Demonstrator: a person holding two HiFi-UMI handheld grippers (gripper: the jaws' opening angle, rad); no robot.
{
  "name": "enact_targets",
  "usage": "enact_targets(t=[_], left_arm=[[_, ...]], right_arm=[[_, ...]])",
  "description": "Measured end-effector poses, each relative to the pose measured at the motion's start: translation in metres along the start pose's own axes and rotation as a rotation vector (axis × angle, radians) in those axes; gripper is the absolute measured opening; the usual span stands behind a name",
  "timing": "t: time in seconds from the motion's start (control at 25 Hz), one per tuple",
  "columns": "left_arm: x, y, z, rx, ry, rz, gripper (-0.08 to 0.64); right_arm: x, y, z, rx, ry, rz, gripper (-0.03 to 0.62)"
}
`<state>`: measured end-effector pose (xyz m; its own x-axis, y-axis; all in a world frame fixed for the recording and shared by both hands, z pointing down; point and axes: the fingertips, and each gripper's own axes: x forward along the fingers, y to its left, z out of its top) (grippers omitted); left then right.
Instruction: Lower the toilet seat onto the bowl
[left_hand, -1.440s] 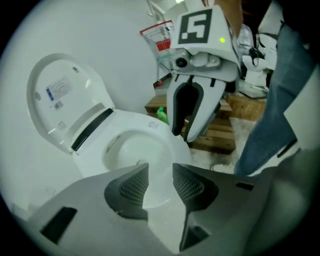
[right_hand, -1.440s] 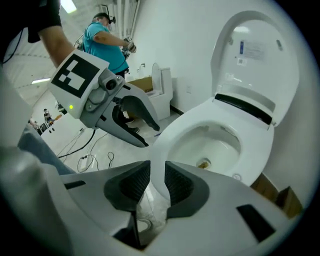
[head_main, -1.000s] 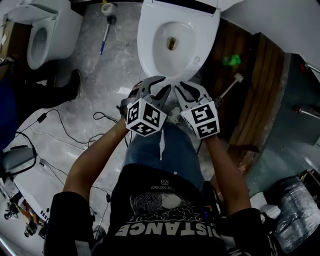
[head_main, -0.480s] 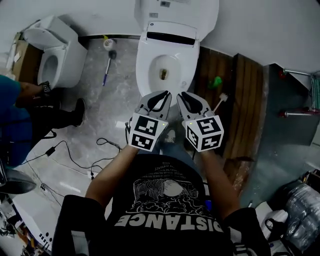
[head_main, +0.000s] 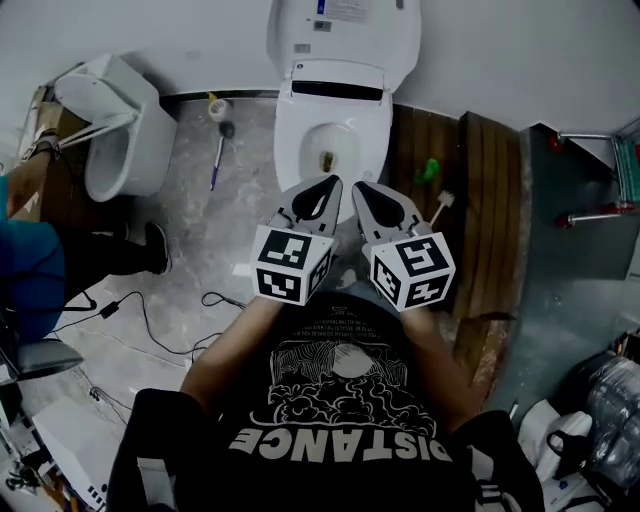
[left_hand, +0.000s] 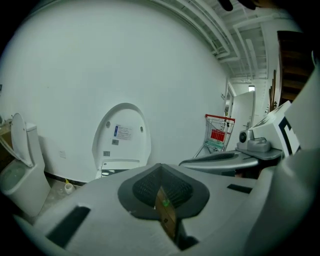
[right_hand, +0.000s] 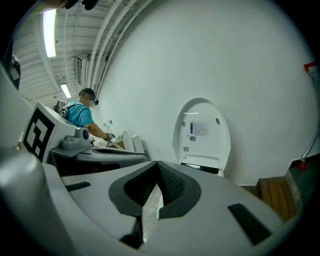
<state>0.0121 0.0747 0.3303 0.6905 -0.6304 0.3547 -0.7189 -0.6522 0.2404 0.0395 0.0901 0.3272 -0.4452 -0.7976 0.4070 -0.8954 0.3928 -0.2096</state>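
The white toilet stands against the wall with its lid (head_main: 345, 35) raised upright; the lid (left_hand: 122, 135) shows a label on its inner face, and the right gripper view shows that lid (right_hand: 201, 131) too. Below it a wide white ring surrounds the bowl opening (head_main: 300, 150); whether that ring is the seat or the bare rim I cannot tell. My left gripper (head_main: 329, 182) and right gripper (head_main: 361, 187) hover side by side just short of the bowl's front, apart from it. Both are shut with nothing between the jaws, as the left gripper (left_hand: 160, 169) and right gripper (right_hand: 157, 167) show close up.
A second toilet (head_main: 120, 145) stands at the left with a person (head_main: 35, 270) beside it. A brush (head_main: 221, 150) lies on the floor. Right of the bowl is a wooden platform (head_main: 485, 220) with another brush (head_main: 441, 205) and a green object (head_main: 428, 170). Cables (head_main: 150, 310) cross the floor. A red cart (left_hand: 218, 133) stands farther right.
Both grippers' jaws have closed from partly open to shut. The view has pulled back from the toilet, so the raised lid and wall now show.
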Motion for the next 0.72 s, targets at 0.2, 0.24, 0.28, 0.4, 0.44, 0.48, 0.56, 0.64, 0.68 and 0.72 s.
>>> enact_targets(t=[0.2,0.24,0.28,0.4,0.44,0.48,0.56,0.64,0.68,0.72], left_arm=[[0.001,0.000,-0.002,-0.026,0.010,-0.015,0.011],[0.000,0.001,-0.003,-0.028,0.016,-0.016,0.011],[-0.001,0.002,-0.004,-0.026,0.021,-0.014,0.011],[-0.003,0.002,-0.005,-0.017,0.021,-0.017,0.011],[-0.003,0.002,-0.003,-0.015,0.019,-0.019,0.011],[-0.003,0.003,-0.002,-0.013,0.018,-0.021,0.011],[-0.003,0.003,-0.001,-0.009,0.017,-0.023,0.011],[-0.004,0.003,-0.001,-0.010,0.018,-0.024,0.011],[-0.004,0.003,-0.002,-0.011,0.018,-0.025,0.011],[-0.004,0.003,-0.002,-0.012,0.019,-0.026,0.011]], right_arm=[[-0.002,-0.002,0.002,0.020,-0.008,-0.022,0.017],[-0.002,-0.001,0.004,0.019,-0.011,-0.023,0.017],[-0.001,0.001,0.005,0.020,-0.013,-0.023,0.015],[0.001,0.005,0.006,0.015,-0.010,-0.026,0.017],[0.002,0.006,0.006,0.011,-0.009,-0.027,0.017],[0.002,0.007,0.007,0.010,-0.009,-0.029,0.017],[0.003,0.008,0.006,0.012,-0.009,-0.030,0.015],[0.002,0.009,0.004,0.015,-0.007,-0.032,0.017],[0.002,0.009,0.004,0.015,-0.006,-0.033,0.017],[0.001,0.009,0.003,0.015,-0.006,-0.035,0.017]])
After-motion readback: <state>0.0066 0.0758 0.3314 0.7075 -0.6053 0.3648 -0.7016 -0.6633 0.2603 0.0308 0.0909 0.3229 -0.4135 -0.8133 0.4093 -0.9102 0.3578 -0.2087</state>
